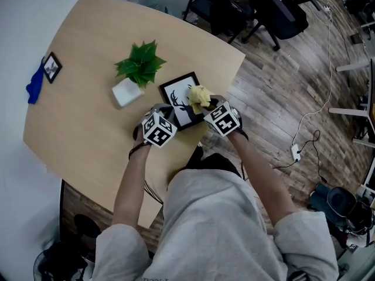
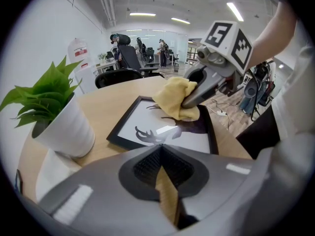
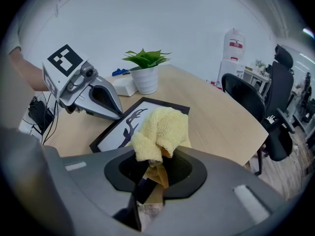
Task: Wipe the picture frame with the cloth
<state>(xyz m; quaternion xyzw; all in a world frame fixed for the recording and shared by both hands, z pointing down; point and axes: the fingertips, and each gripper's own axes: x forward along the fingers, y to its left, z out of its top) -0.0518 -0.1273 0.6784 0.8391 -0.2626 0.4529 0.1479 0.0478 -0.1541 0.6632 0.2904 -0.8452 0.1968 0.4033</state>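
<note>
A black picture frame (image 1: 177, 91) with a deer print lies flat on the wooden table (image 1: 82, 116), near its edge in front of me. My right gripper (image 1: 206, 104) is shut on a bunched yellow cloth (image 1: 199, 95), which rests on the frame's right part. In the right gripper view the cloth (image 3: 162, 127) fills the jaws of my right gripper (image 3: 155, 163) and hides part of the frame (image 3: 115, 134). My left gripper (image 1: 166, 111) is shut, its tips at the frame's near left edge. In the left gripper view its tips (image 2: 160, 147) meet just over the frame (image 2: 165, 134), and the cloth (image 2: 176, 98) sits beyond.
A potted green plant (image 1: 139, 63) in a white pot (image 2: 64, 127) stands close behind the frame's left side. A small framed picture (image 1: 52, 67) and a blue cloth (image 1: 34, 88) lie at the table's far left. Black office chairs (image 1: 275, 10) stand past the table.
</note>
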